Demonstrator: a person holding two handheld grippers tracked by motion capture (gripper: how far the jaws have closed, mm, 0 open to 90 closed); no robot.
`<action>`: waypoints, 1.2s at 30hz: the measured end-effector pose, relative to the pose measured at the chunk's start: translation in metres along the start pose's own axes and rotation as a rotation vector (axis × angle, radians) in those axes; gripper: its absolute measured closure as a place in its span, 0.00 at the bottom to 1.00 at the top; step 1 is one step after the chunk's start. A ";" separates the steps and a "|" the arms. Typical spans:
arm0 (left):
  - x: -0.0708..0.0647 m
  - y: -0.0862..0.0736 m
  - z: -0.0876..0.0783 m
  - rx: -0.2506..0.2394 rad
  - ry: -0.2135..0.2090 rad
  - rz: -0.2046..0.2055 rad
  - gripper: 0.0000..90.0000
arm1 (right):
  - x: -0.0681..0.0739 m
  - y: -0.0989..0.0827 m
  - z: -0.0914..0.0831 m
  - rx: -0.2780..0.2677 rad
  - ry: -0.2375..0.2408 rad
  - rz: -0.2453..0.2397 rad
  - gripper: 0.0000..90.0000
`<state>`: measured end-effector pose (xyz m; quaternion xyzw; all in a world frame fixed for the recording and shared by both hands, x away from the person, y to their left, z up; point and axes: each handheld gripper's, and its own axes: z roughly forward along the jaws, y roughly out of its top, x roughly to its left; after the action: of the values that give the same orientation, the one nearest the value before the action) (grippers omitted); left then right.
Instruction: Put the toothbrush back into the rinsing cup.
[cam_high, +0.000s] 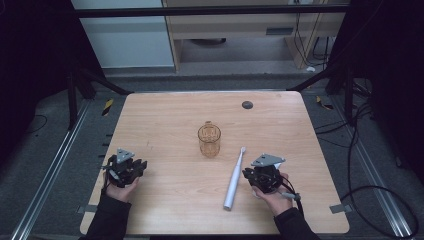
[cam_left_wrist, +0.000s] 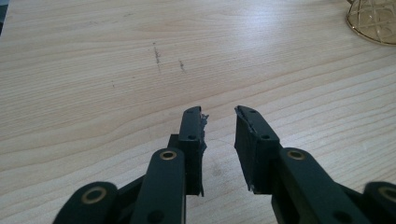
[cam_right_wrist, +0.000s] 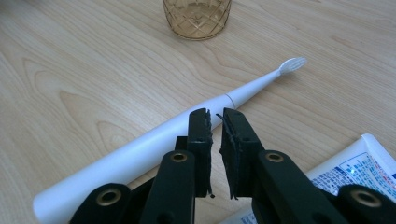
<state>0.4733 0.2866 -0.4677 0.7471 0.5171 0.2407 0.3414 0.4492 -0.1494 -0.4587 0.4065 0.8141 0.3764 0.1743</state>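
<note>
A white electric toothbrush (cam_high: 234, 180) lies flat on the wooden table (cam_high: 165, 115), head pointing away, just right of centre. An amber cut-glass cup (cam_high: 209, 140) stands upright beyond it. My right gripper (cam_high: 247, 173) sits close to the right of the toothbrush handle. In the right gripper view its jaws (cam_right_wrist: 215, 114) stand almost together, nothing between them, just above the toothbrush (cam_right_wrist: 140, 149), with the cup (cam_right_wrist: 196, 16) farther off. My left gripper (cam_high: 141, 165) rests at the table's left. Its jaws (cam_left_wrist: 219, 112) stand a narrow gap apart over bare wood, with the cup's base (cam_left_wrist: 373, 21) at the top right.
A white and blue printed package (cam_right_wrist: 355, 172) lies beside the right gripper at the lower right of the right gripper view. A small dark disc (cam_high: 247, 105) is set into the table near its far edge. Black frame bars and cables run around the table.
</note>
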 end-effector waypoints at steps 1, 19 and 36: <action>0.000 0.000 0.000 0.000 0.000 0.000 0.80 | 0.000 0.000 0.000 0.000 0.000 0.000 0.92; -0.002 0.000 0.001 0.007 0.004 0.018 0.82 | -0.002 0.017 0.035 0.057 -0.077 0.060 1.00; -0.002 0.000 0.002 0.011 0.002 0.026 0.82 | 0.002 0.015 0.046 0.106 -0.096 0.035 1.00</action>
<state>0.4737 0.2845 -0.4690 0.7555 0.5087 0.2431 0.3337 0.4834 -0.1206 -0.4775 0.4470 0.8162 0.3160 0.1847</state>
